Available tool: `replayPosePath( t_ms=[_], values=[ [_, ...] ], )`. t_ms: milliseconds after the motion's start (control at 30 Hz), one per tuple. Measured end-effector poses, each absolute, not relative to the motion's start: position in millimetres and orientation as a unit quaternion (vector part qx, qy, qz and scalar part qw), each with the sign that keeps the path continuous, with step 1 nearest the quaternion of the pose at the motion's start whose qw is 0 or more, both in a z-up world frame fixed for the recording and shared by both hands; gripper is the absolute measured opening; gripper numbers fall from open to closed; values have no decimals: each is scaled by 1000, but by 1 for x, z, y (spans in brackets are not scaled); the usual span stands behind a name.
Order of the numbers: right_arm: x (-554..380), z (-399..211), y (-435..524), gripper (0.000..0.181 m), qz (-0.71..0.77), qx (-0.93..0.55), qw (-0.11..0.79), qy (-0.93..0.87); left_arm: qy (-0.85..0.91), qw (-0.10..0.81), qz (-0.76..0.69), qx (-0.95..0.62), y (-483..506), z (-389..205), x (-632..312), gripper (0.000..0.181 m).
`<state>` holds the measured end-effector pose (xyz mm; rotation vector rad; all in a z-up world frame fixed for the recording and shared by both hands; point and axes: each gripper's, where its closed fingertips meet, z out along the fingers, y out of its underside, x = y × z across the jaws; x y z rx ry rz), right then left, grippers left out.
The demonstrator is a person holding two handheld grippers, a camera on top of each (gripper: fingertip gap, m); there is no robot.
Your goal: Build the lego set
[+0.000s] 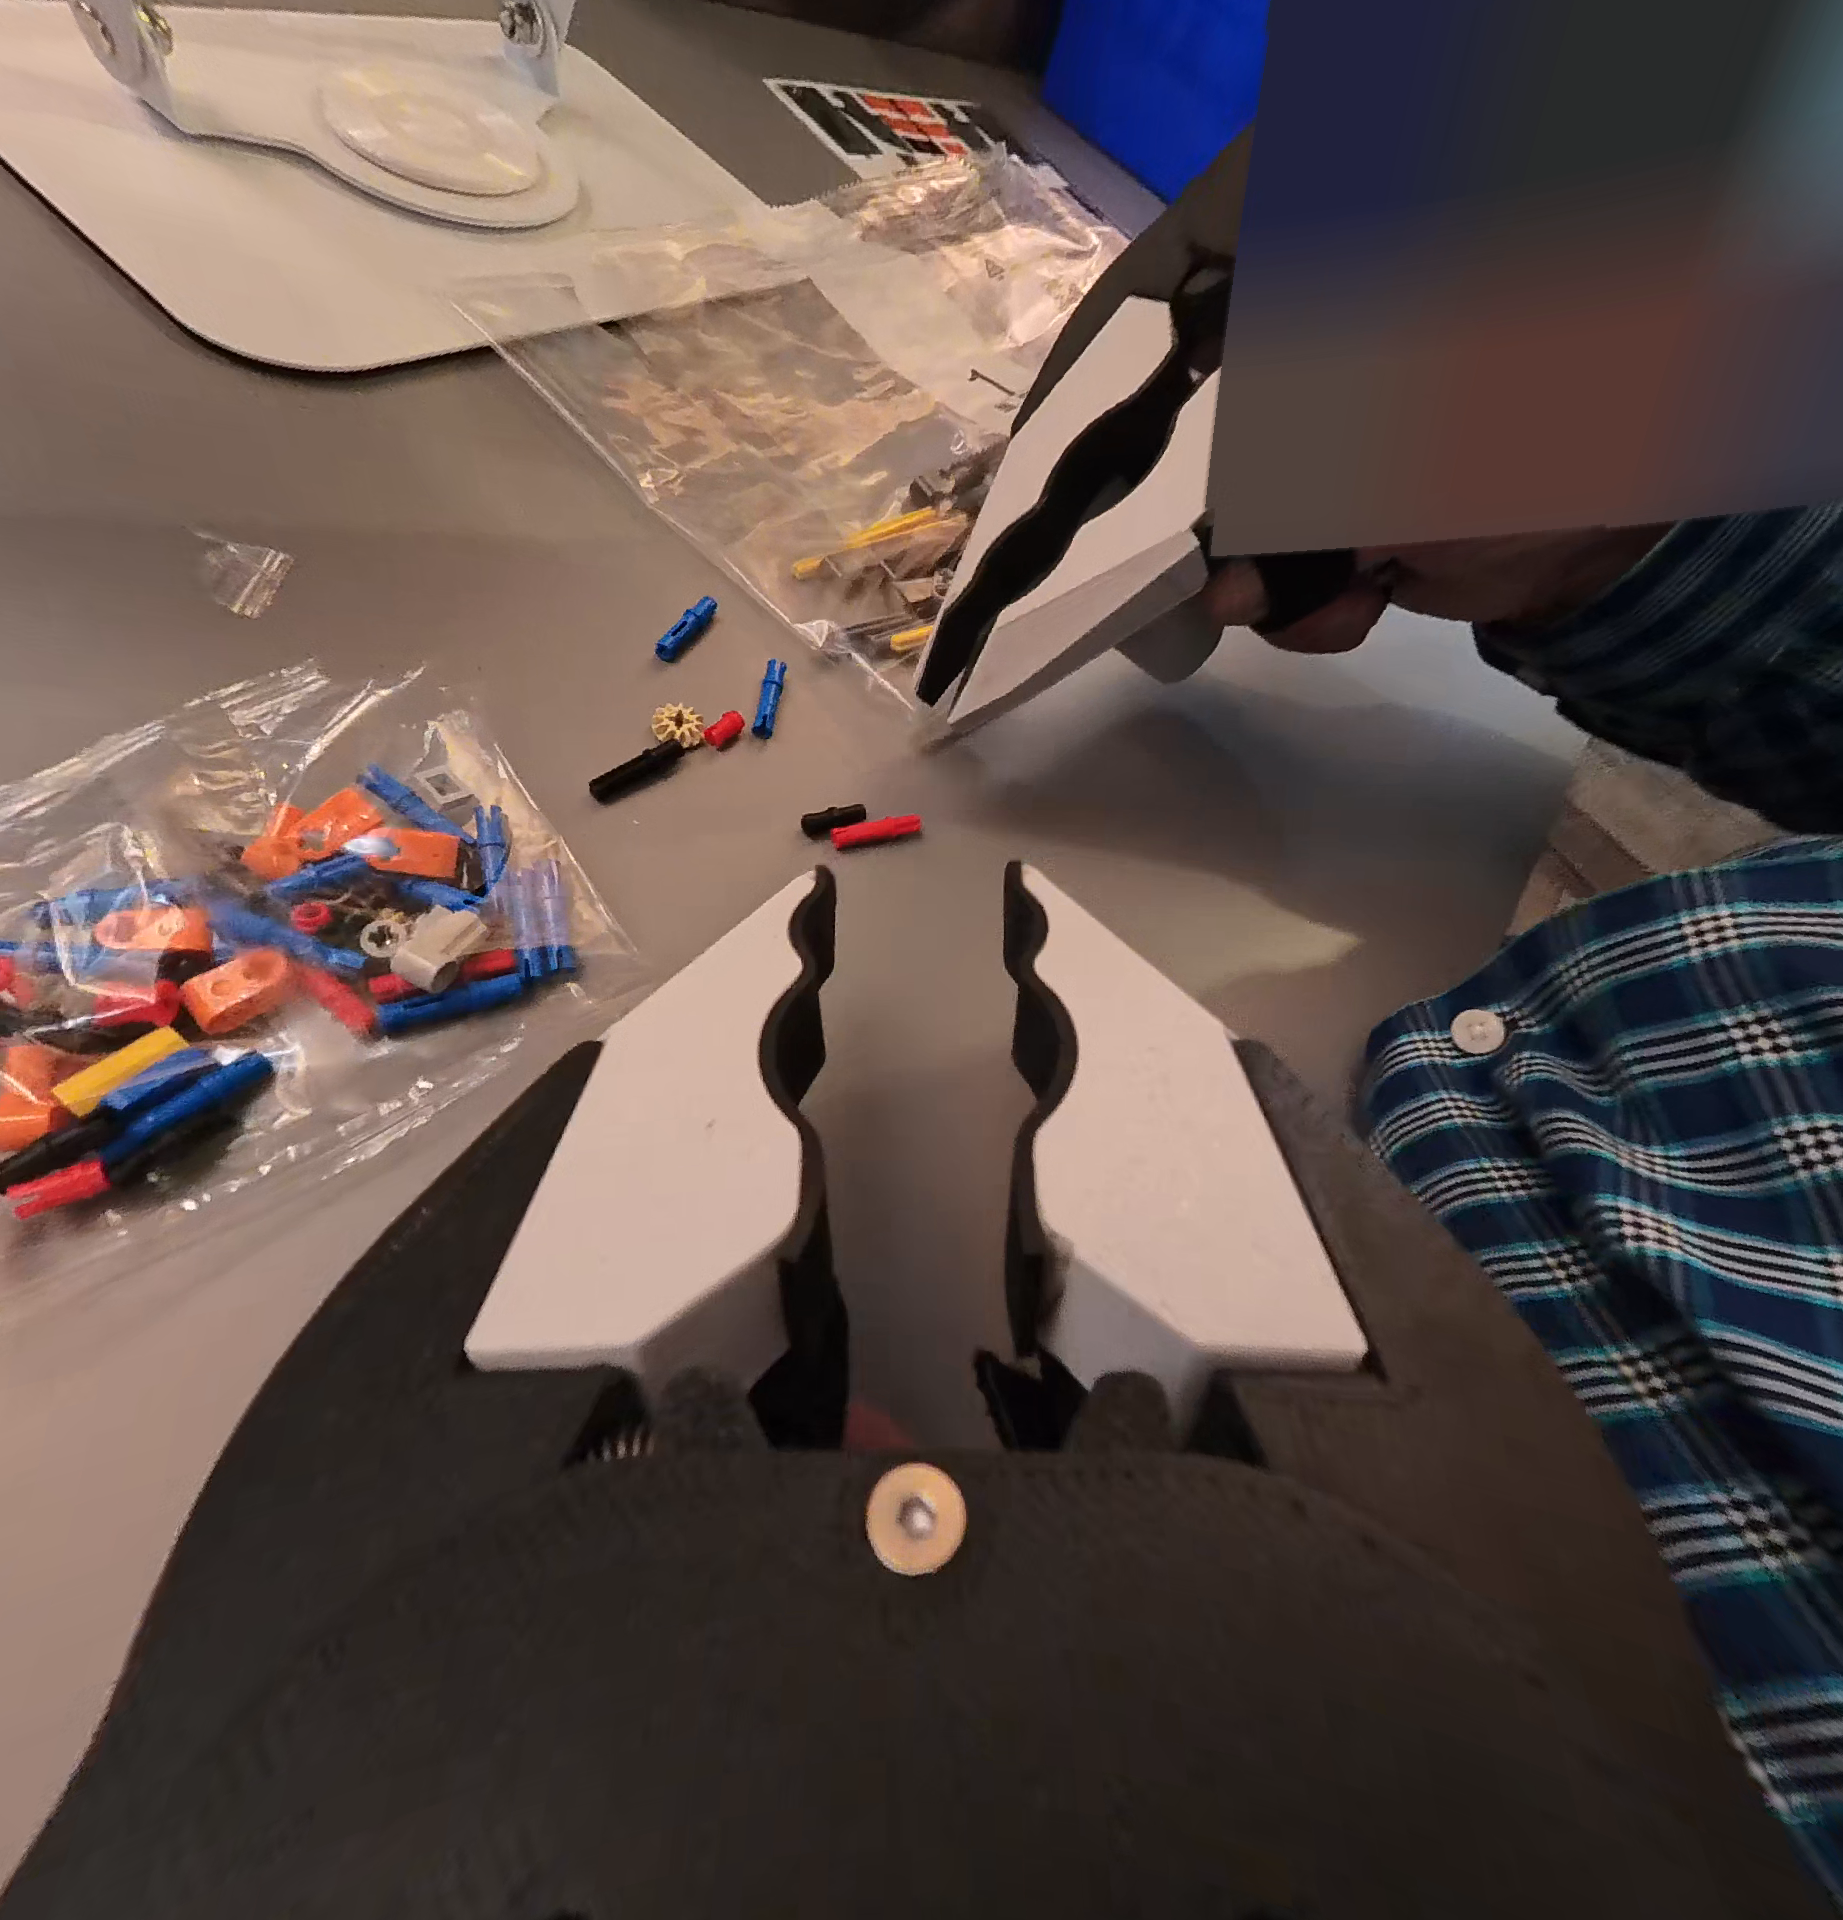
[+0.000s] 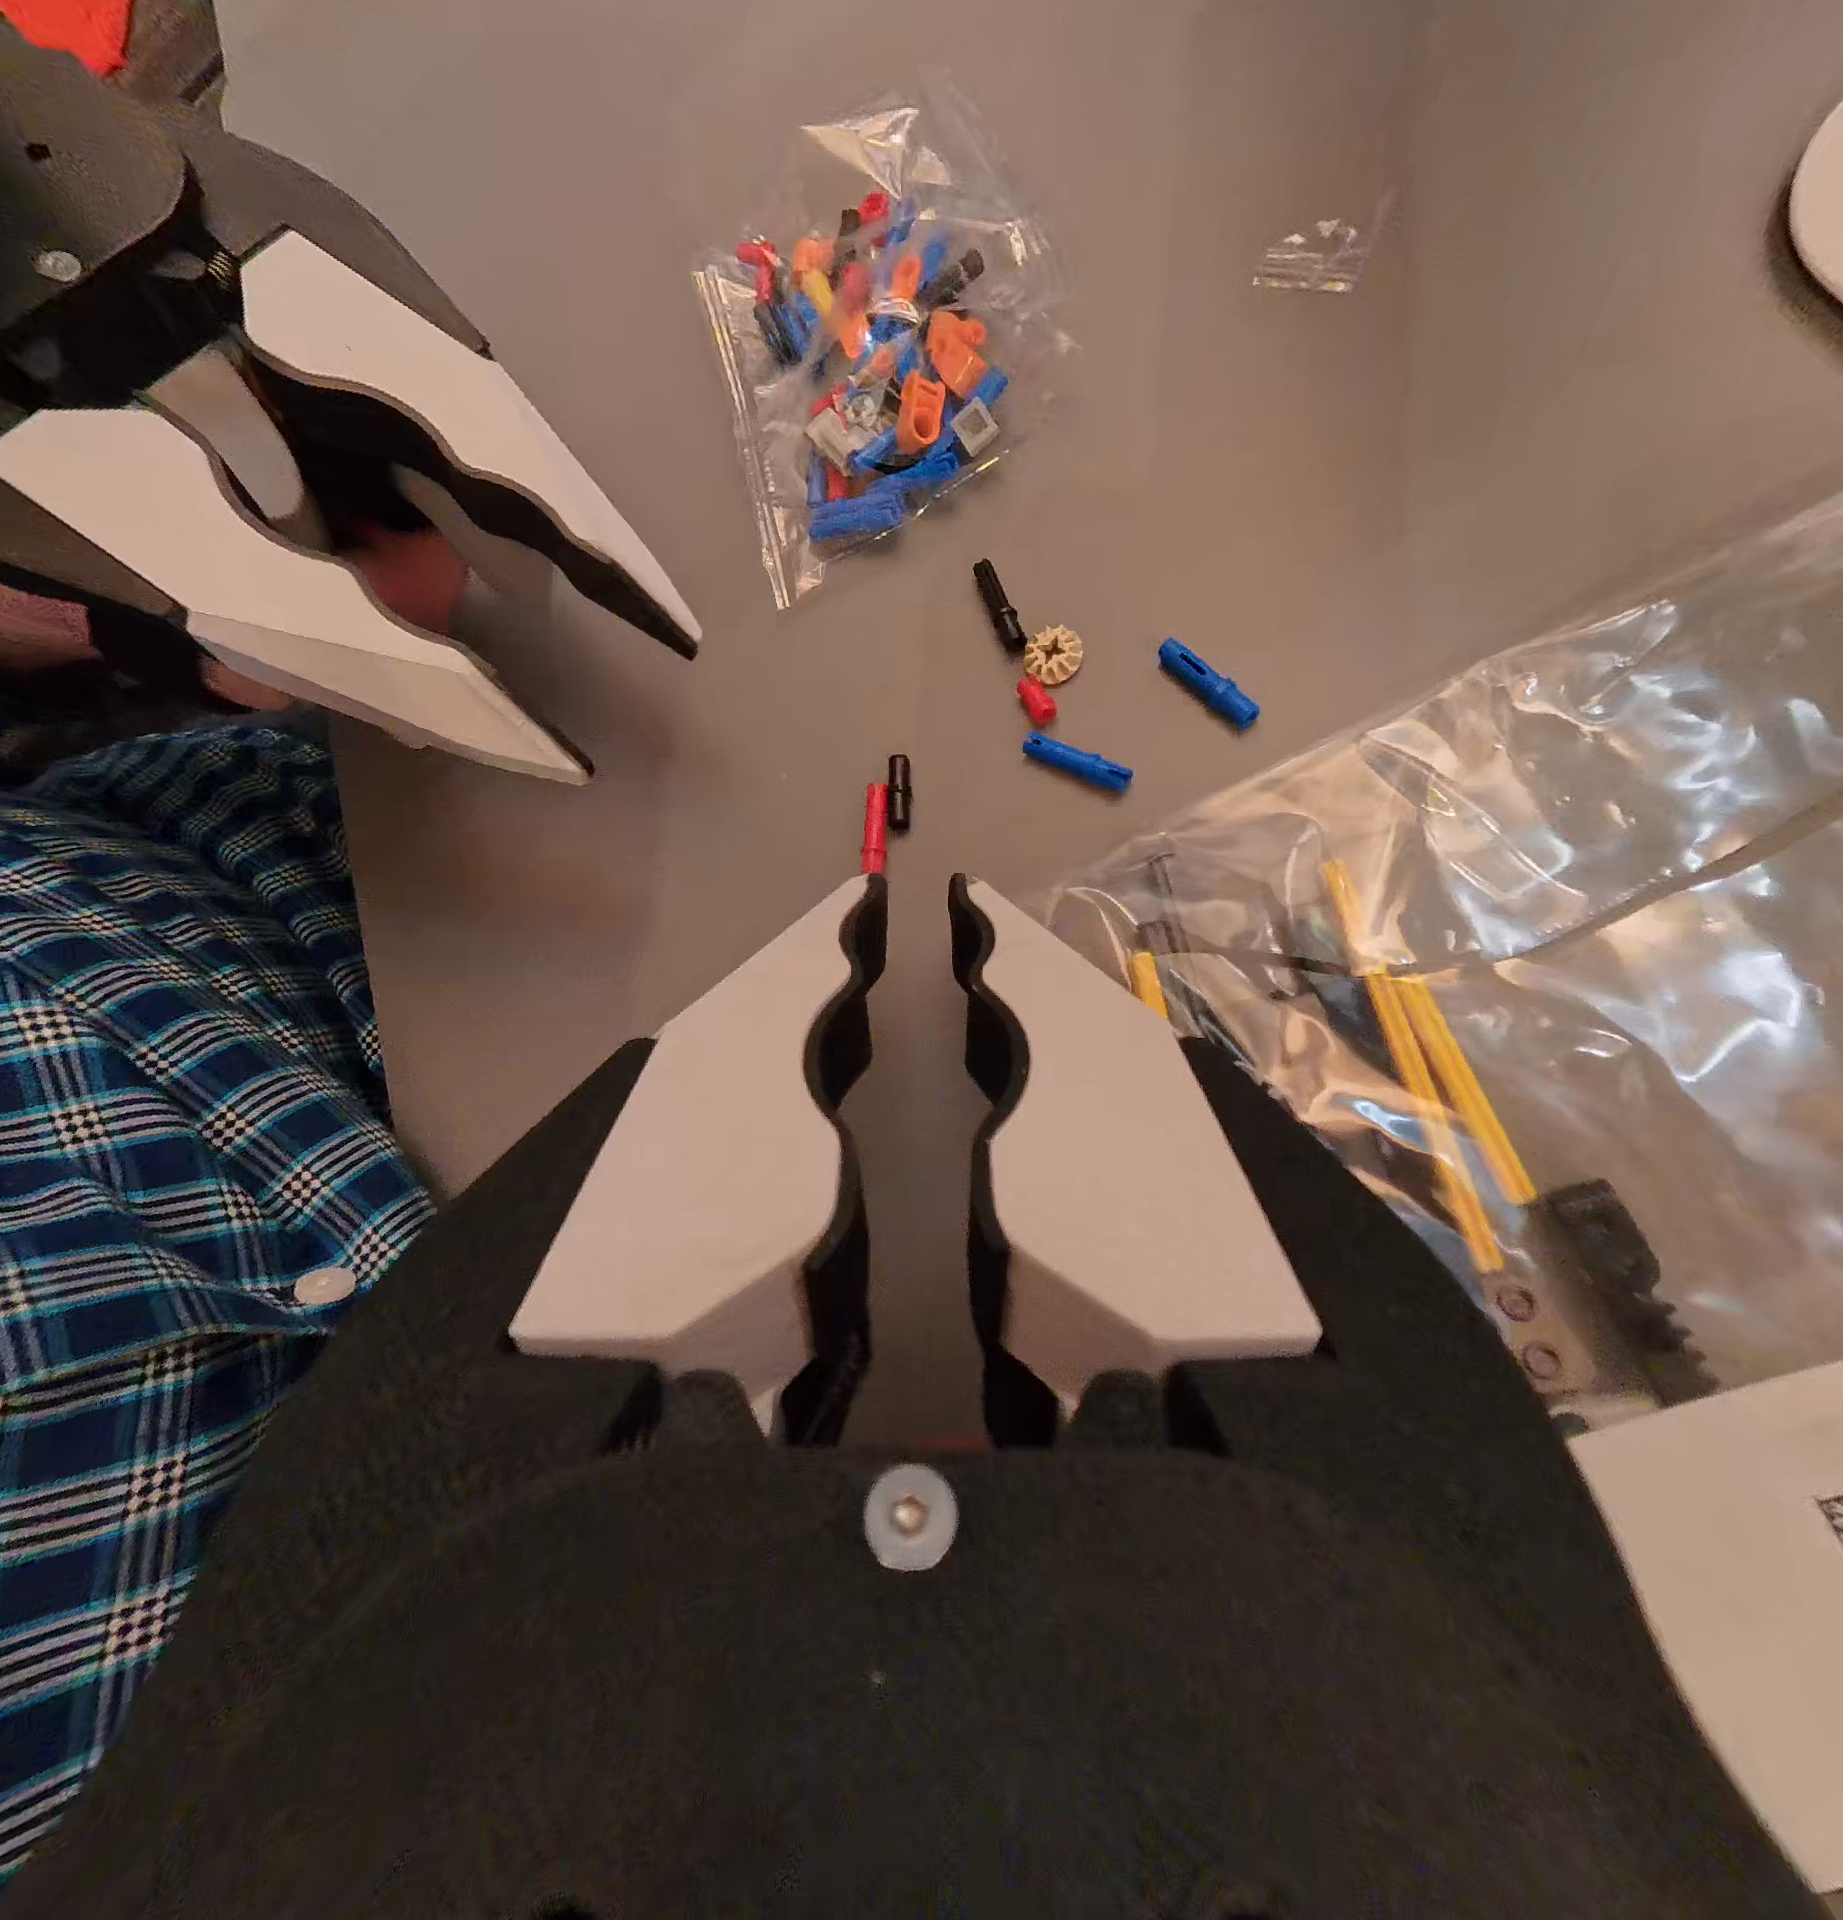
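my right tongs [image 2: 915, 894] agape, empty | left tongs [image 1: 919, 883] agape | risk: small red plastic pin [image 2: 874, 826] mid-frame touches short black pin [image 2: 899, 792], pinch grabs both

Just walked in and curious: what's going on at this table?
A person in a plaid shirt holds two grippers over a grey table, starting a Lego build. Both the left gripper and right gripper are open and empty, aimed at a red pin lying beside a black pin. Most parts are in a small bag.
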<state>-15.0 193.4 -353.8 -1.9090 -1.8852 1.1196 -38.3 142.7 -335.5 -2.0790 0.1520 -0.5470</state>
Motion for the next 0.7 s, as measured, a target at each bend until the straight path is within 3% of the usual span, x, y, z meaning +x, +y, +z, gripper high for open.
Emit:
replayPosePath(
  t_ms=[700],
  values=[
    [-13,-347,194,17,382,-605,235,-658,115,445,-104,-882,154,-354,-43,35]
  ],
)
